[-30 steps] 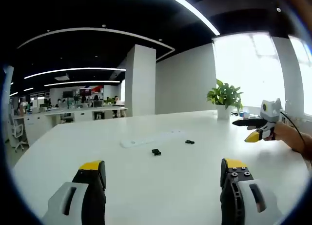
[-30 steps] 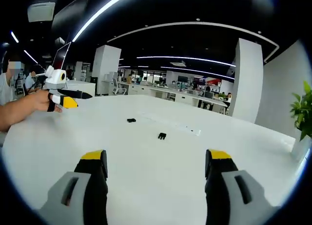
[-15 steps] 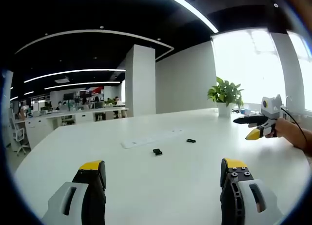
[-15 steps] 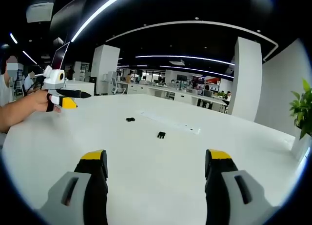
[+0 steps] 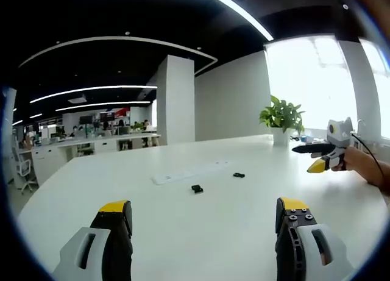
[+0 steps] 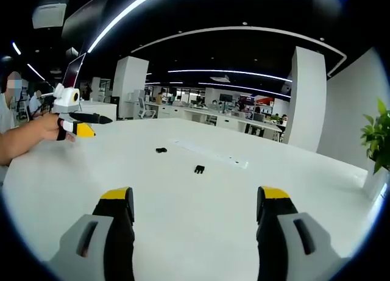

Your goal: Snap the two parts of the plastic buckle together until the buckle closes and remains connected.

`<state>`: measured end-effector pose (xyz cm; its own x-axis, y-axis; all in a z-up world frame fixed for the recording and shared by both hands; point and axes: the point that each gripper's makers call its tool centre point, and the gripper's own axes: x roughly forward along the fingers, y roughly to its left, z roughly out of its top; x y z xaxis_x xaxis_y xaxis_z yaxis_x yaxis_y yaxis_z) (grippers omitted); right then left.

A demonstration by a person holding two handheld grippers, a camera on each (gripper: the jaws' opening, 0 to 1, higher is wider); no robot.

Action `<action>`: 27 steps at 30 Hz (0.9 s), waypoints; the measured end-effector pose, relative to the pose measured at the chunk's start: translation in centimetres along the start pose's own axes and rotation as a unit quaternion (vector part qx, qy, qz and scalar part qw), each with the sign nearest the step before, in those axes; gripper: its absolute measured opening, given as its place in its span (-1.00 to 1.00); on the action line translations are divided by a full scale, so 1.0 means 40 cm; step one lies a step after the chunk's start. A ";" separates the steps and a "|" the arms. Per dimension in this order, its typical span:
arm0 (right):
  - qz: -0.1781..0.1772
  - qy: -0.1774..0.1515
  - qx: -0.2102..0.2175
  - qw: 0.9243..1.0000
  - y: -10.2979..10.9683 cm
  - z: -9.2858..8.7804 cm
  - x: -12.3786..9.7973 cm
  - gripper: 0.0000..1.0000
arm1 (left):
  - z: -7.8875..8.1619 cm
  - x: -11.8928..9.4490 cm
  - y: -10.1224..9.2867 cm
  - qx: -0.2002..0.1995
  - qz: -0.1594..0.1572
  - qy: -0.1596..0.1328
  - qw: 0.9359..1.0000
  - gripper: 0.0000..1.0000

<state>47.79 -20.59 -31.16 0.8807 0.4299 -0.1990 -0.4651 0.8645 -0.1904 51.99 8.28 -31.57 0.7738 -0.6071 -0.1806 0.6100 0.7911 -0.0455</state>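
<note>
Left gripper view: the left claw (image 5: 204, 217) stands wide open, its two yellow-tipped jaws well apart and holding nothing, above the near edge of the white surface (image 5: 244, 244). Out past the jaws, toward the middle of the surface, lie the two black buckle parts, apart from each other: the nearer buckle part (image 5: 196, 188) and the farther buckle part (image 5: 238, 175). Just beyond them lies a long flat white strip (image 5: 189, 171), which neither part touches. At the right side the right claw (image 5: 315, 159) comes into view, held in a hand (image 5: 359, 165) above the surface; how far its jaws are parted cannot be told from here. A potted plant (image 5: 281, 121) stands at the far right edge of the surface, by the bright window.

Right gripper view: the right claw (image 6: 194, 217) is likewise wide open and empty, low over the near edge of the surface (image 6: 201, 232). Ahead of it, the one buckle part (image 6: 199, 169) lies near the middle and the other buckle part (image 6: 161, 150) farther off to the left, the two not touching, with the white strip (image 6: 213, 154) behind them. At the left the left claw (image 6: 85, 124) shows, gripped by a hand (image 6: 46, 130) over the left edge of the surface.
</note>
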 end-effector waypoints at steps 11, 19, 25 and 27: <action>0.004 0.001 0.004 1.000 0.005 0.000 0.004 0.70 | -0.012 0.001 0.003 -0.002 0.004 0.010 1.000 1.00; 0.006 0.000 0.013 1.000 0.002 -0.005 0.009 0.70 | -0.030 0.013 -0.009 -0.015 -0.007 0.020 1.000 1.00; 0.006 0.007 0.016 1.000 0.003 -0.014 0.010 0.69 | -0.028 0.013 -0.008 -0.023 -0.008 0.016 1.000 1.00; 0.004 0.009 0.009 1.000 0.001 -0.014 0.008 0.69 | -0.030 0.014 -0.010 -0.019 -0.008 0.018 1.000 1.00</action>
<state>47.99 -20.56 -31.78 0.8747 0.4325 -0.2185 -0.4708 0.8654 -0.1715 51.98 7.72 -32.83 0.7568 -0.6177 -0.2140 0.6153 0.7836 -0.0859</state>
